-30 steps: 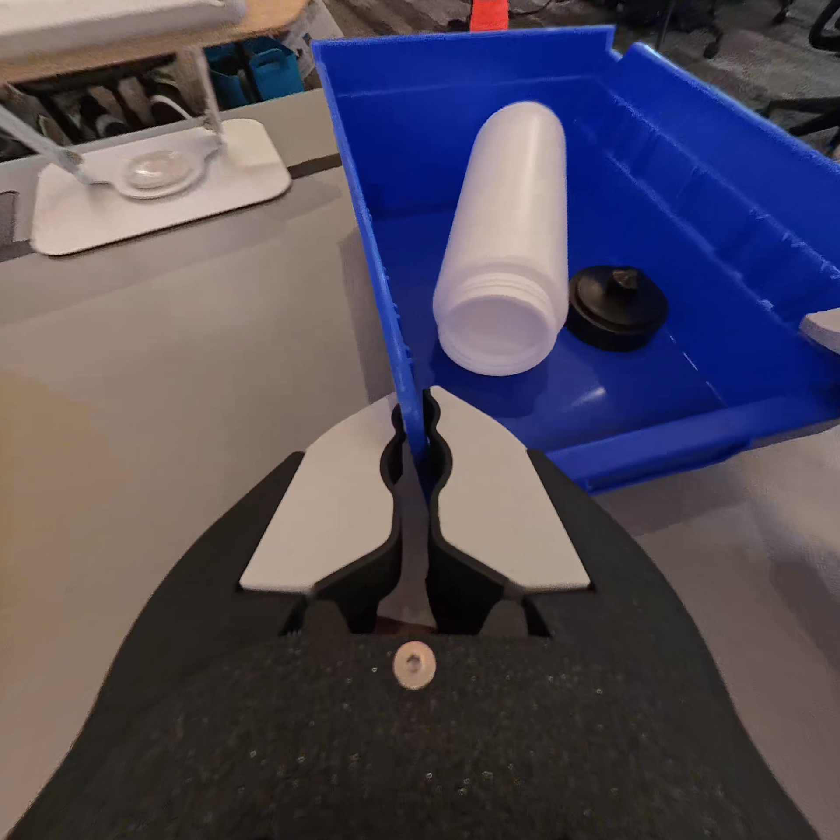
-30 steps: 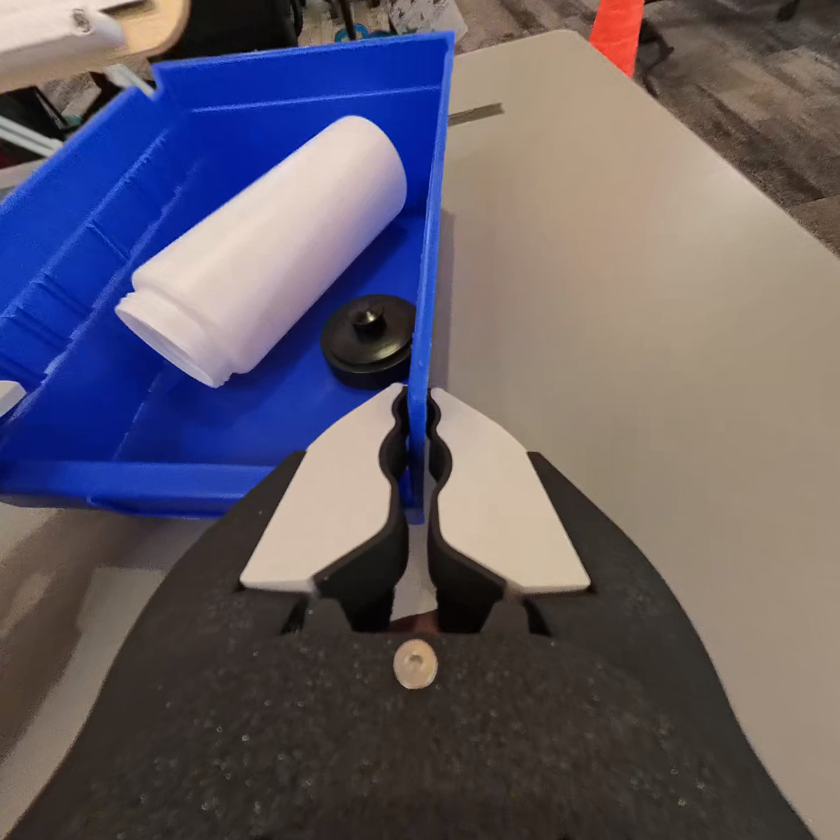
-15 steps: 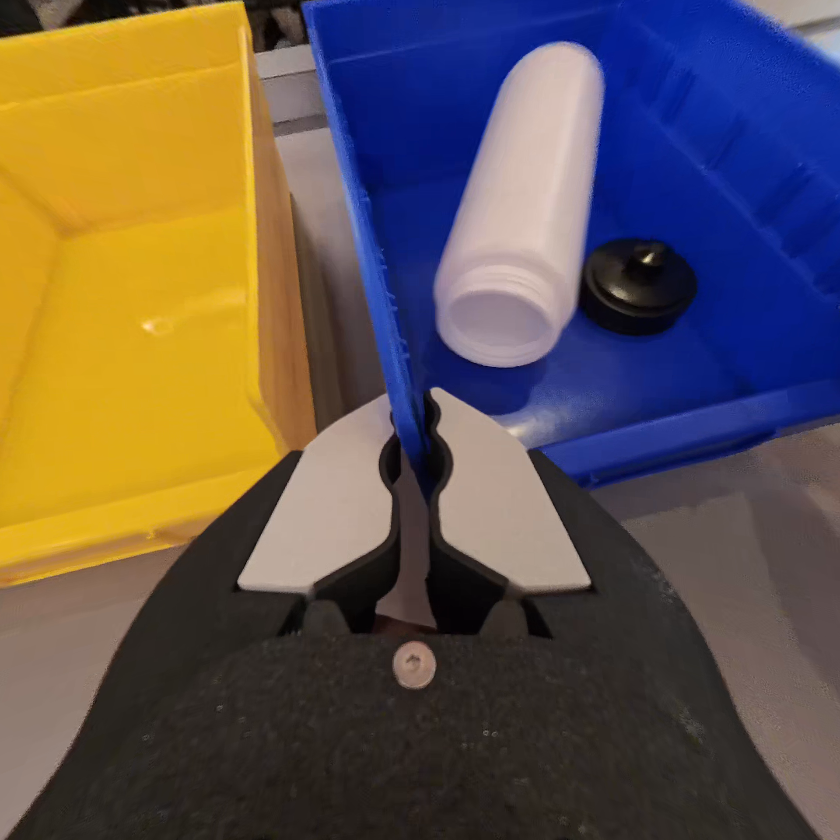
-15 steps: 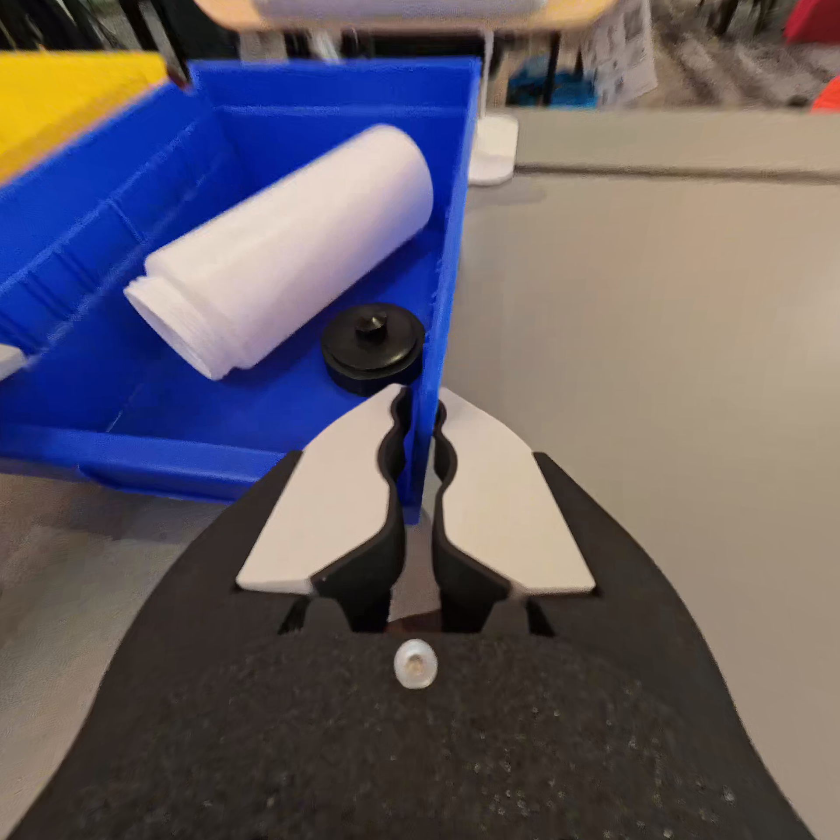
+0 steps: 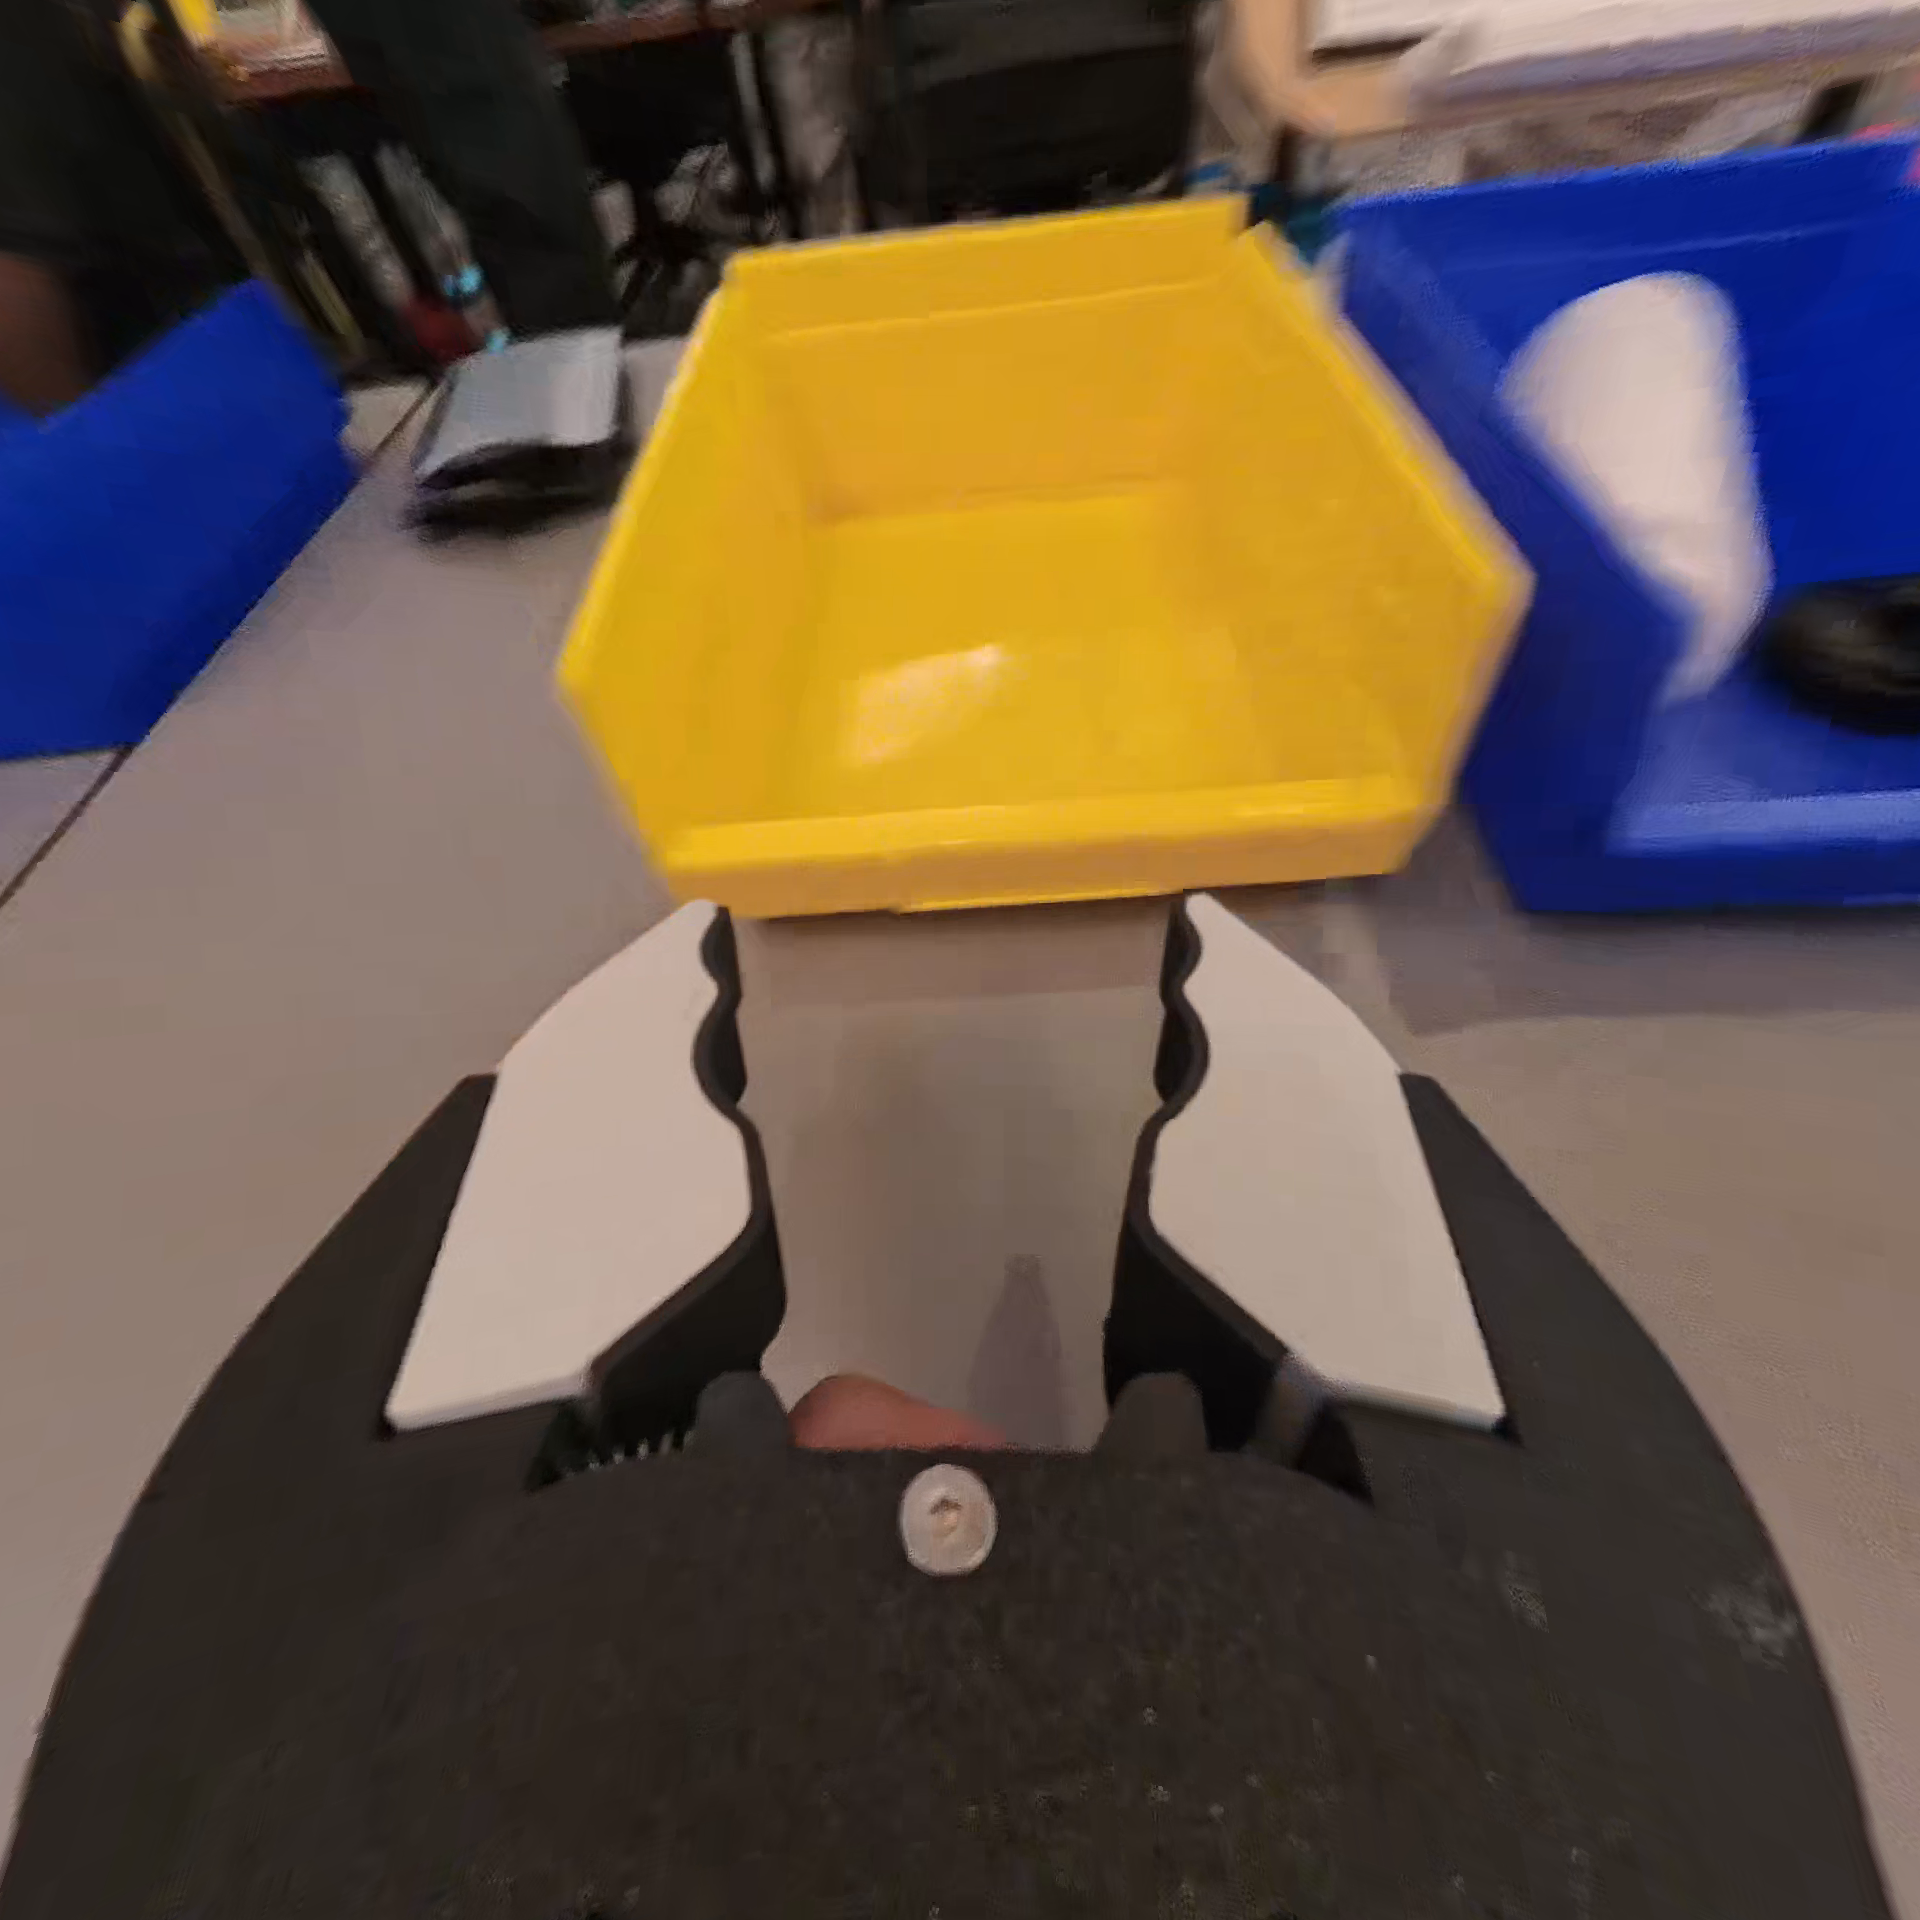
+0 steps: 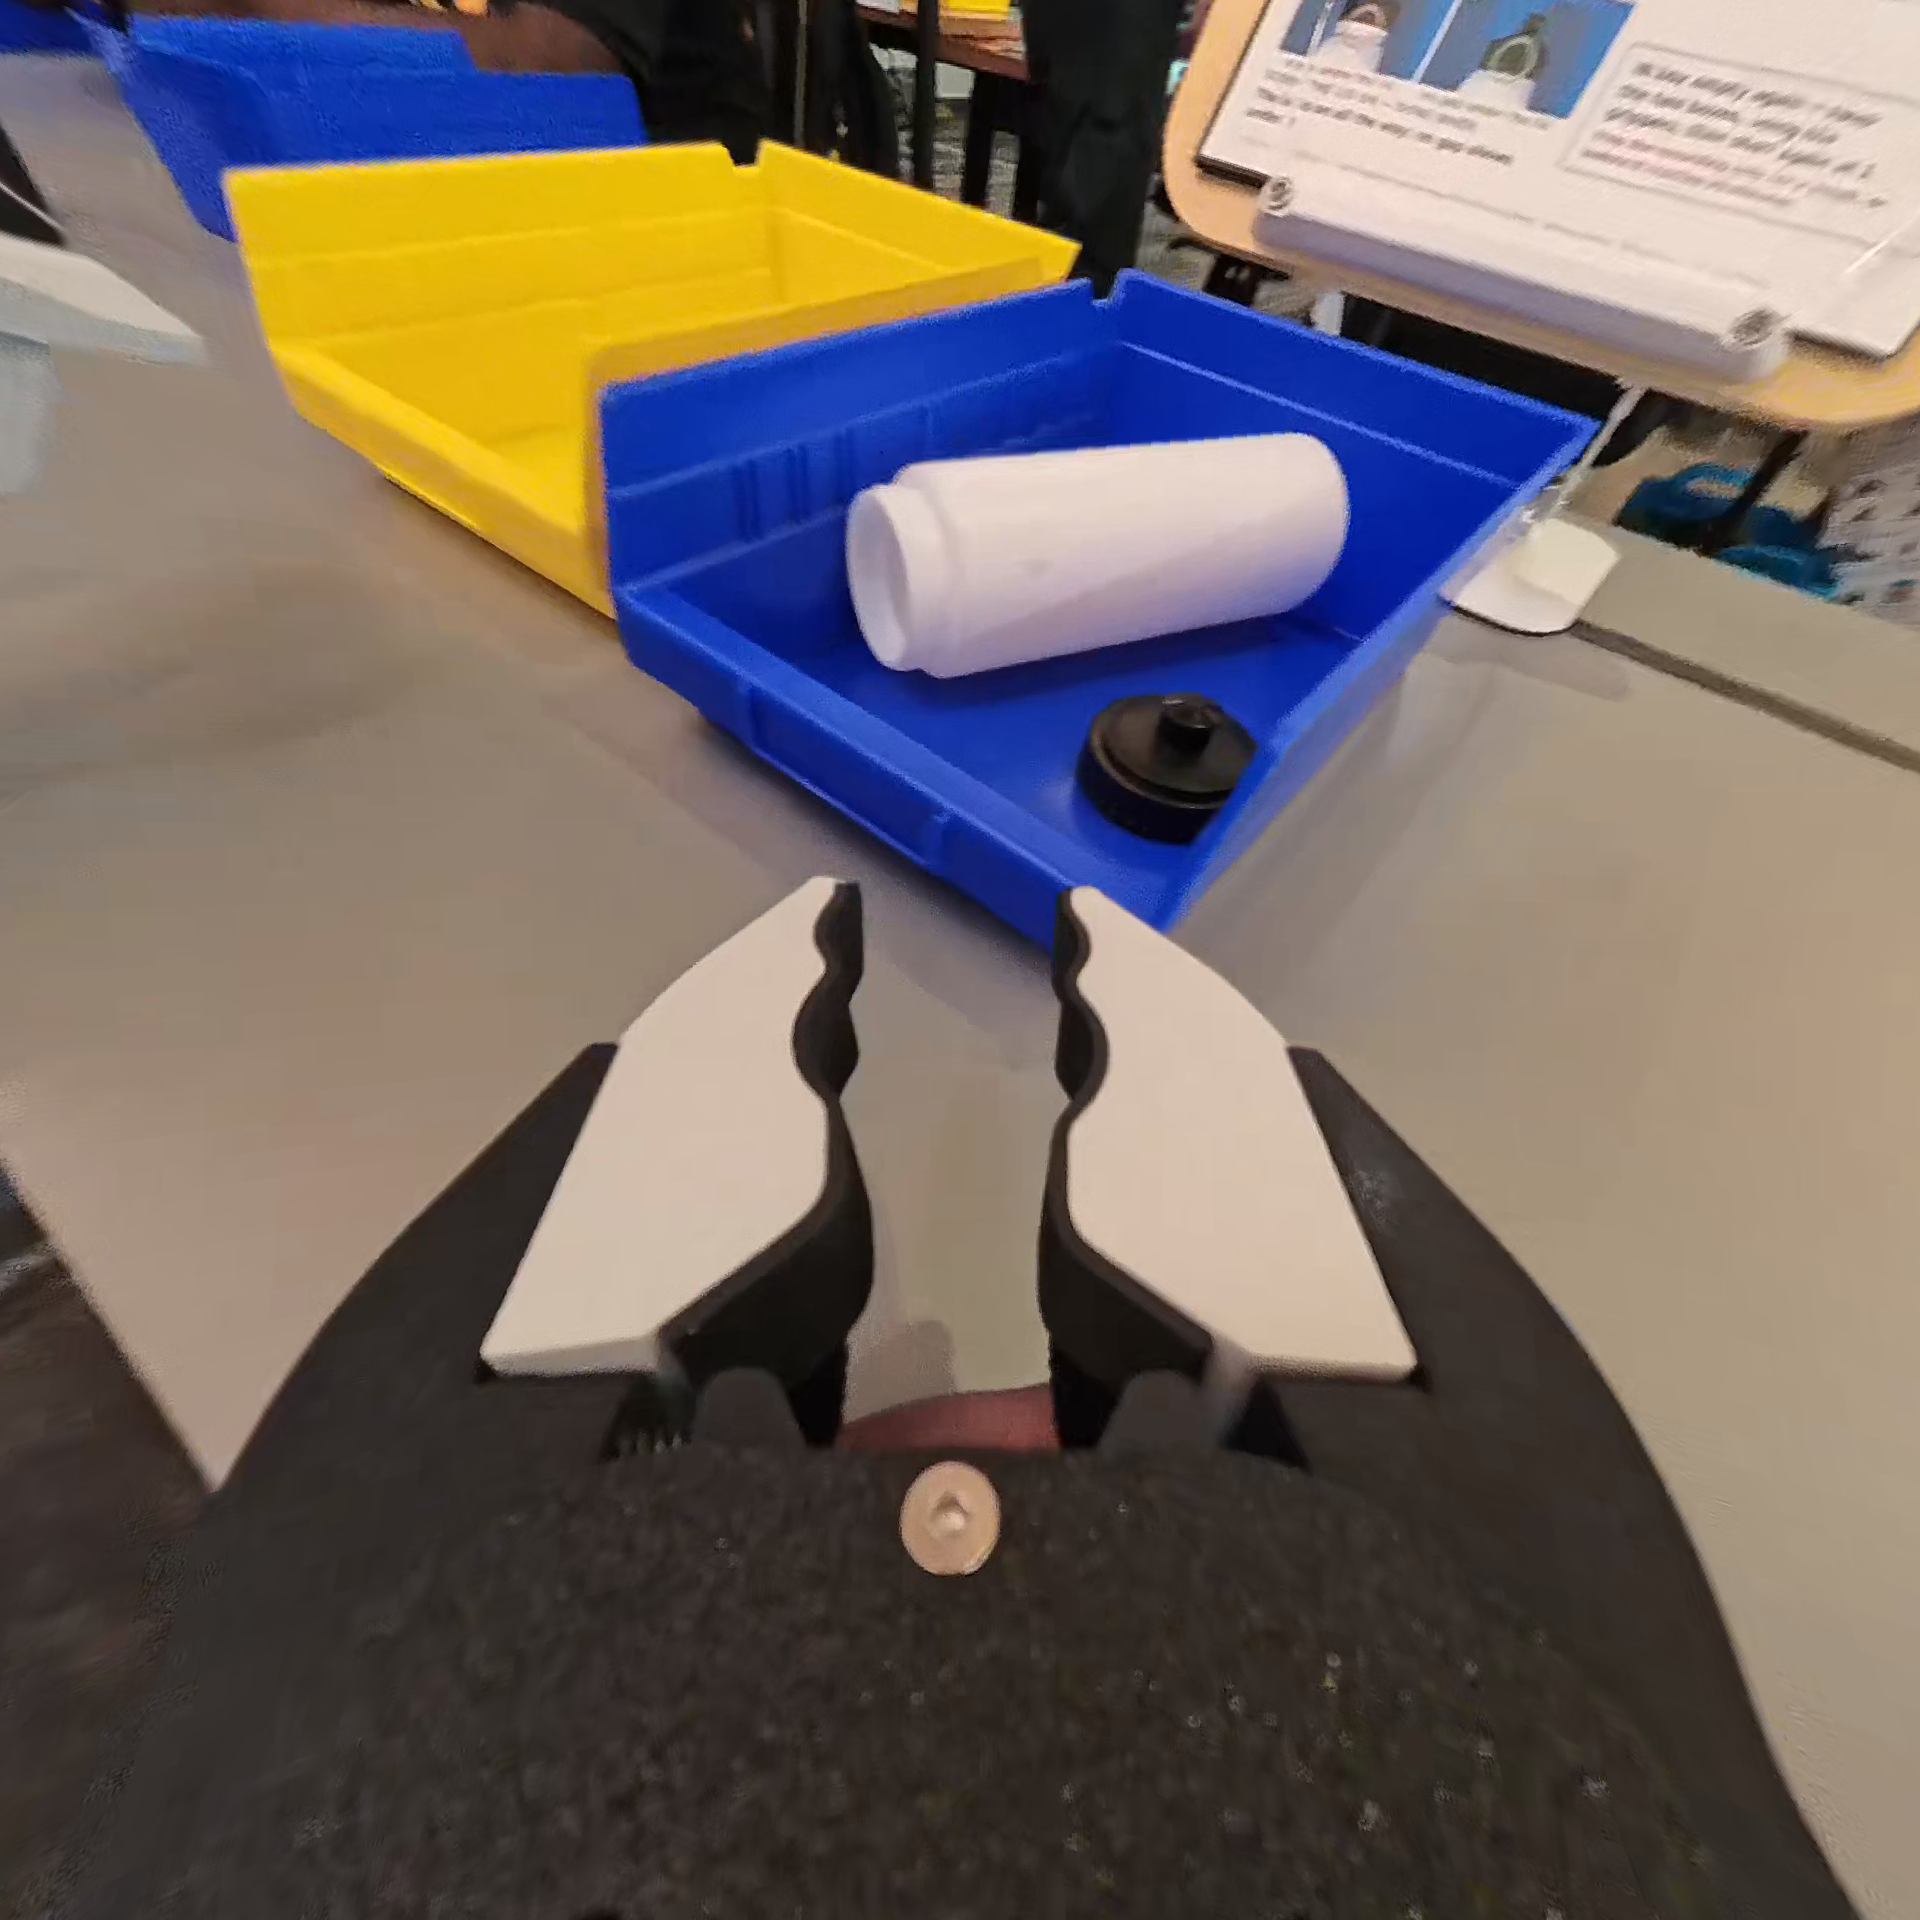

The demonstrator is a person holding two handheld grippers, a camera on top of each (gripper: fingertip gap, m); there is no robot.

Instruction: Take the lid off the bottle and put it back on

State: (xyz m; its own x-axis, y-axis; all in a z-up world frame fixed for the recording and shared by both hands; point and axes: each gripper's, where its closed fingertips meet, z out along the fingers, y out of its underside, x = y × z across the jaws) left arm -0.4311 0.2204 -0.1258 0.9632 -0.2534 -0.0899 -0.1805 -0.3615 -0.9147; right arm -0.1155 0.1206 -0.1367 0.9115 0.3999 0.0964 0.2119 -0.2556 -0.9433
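Observation:
A white bottle (image 6: 1101,551) lies on its side, without its lid, in a blue bin (image 6: 862,727) on the grey table. The black lid (image 6: 1169,764) sits beside it in the bin's near right corner. My right gripper (image 6: 956,914) is open and empty, just in front of the bin's near corner. My left gripper (image 5: 951,925) is open and empty, facing an empty yellow bin (image 5: 997,842). In the blurred left wrist view the blue bin (image 5: 1558,727), the bottle (image 5: 1642,457) and the lid (image 5: 1849,655) show at the right edge.
The yellow bin (image 6: 436,416) stands against the blue bin's left side. More blue bins (image 6: 343,94) stand farther back left. A tilted board holding a printed sheet (image 6: 1558,156) stands behind the blue bin on a white base (image 6: 1538,582). A dark flat object (image 5: 520,426) lies beyond.
Both grippers let go of the blue bin's side walls, opened and drew back. The left one swung left to face the yellow bin. The blue bin now rests beside the yellow bin.

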